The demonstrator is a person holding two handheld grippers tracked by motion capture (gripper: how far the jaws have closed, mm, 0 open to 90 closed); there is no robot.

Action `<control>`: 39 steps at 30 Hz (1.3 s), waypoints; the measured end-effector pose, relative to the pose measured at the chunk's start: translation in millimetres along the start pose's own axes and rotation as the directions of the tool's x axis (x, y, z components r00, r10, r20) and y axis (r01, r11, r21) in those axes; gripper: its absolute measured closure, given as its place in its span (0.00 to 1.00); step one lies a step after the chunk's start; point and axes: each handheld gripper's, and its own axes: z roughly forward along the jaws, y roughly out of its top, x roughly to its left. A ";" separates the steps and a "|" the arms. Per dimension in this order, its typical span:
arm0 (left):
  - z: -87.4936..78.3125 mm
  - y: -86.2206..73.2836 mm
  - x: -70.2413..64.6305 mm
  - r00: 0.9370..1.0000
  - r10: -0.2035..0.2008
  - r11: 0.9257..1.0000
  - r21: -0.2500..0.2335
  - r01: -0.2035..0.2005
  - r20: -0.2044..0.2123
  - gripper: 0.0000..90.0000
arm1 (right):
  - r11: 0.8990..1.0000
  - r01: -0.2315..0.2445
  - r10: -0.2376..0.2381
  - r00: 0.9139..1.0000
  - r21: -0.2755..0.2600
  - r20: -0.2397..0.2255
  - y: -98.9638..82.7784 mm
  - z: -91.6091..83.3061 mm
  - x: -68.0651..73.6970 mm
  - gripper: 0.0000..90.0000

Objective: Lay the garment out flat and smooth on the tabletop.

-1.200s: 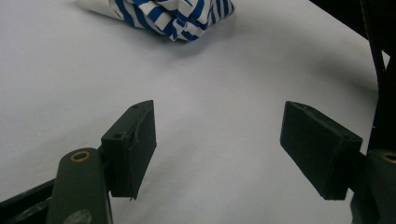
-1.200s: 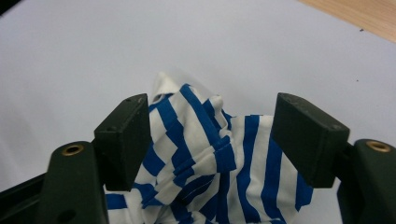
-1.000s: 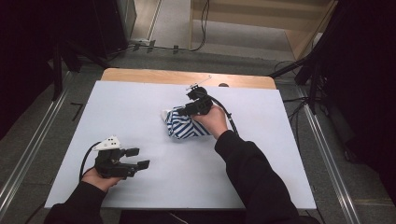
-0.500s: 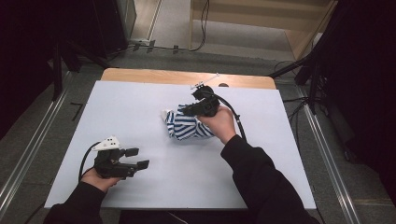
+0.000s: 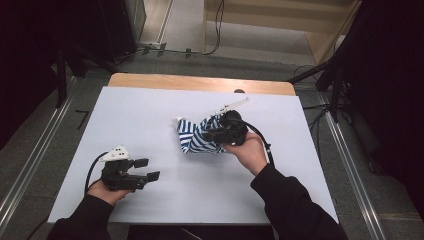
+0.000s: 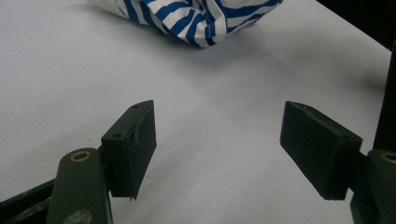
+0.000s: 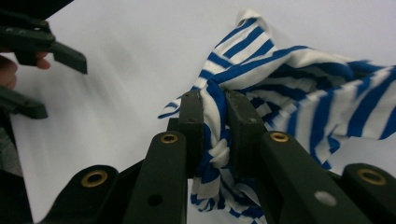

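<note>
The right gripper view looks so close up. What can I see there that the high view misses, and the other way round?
Right gripper view alone: a fold of the striped cloth pinched between the two black jaws of the right gripper. High view alone: the whole white table, both forearms, the floor around. Both share: the cloth, and the left gripper, open on bare table away from the cloth.

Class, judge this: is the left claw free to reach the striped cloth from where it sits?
Probably yes: the left claw is open, with bare table between it and the striped cloth, though the right claw already grips it.
</note>
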 end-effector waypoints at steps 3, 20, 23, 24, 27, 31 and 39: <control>0.0 -0.1 0.0 1.000 0.000 1.000 0.000 0.000 -0.001 0.30 | 1.000 0.004 -0.004 1.000 -0.006 -0.014 -12.5 -0.3 3.2 0.85; -1.7 0.8 -2.1 1.000 0.007 1.000 -0.007 -0.007 0.000 0.31 | 0.998 -0.003 0.006 0.999 0.061 -0.041 -57.5 15.0 27.5 0.85; -1.4 1.0 -2.1 1.000 0.006 1.000 -0.006 -0.006 0.000 0.31 | 0.996 0.008 -0.003 0.999 0.086 -0.051 -62.4 22.7 35.3 0.85; -1.2 1.0 -2.1 1.000 0.008 1.000 -0.005 -0.008 -0.001 0.31 | 0.996 0.005 0.000 0.998 0.089 -0.058 -63.5 24.9 37.7 0.84; -1.3 1.1 -2.2 1.000 0.007 1.000 -0.007 -0.007 -0.001 0.31 | 0.994 0.015 -0.008 0.998 0.109 -0.064 -65.6 32.8 46.8 0.84; -1.8 0.9 -1.7 1.000 0.005 1.000 -0.008 -0.005 -0.001 0.31 | 0.990 0.051 -0.043 0.997 0.129 -0.067 -69.9 44.1 54.4 0.84; -1.8 1.0 -1.4 1.000 0.003 1.000 -0.010 -0.003 -0.002 0.31 | 0.988 0.020 -0.006 0.995 0.150 -0.097 -71.1 47.4 52.9 0.75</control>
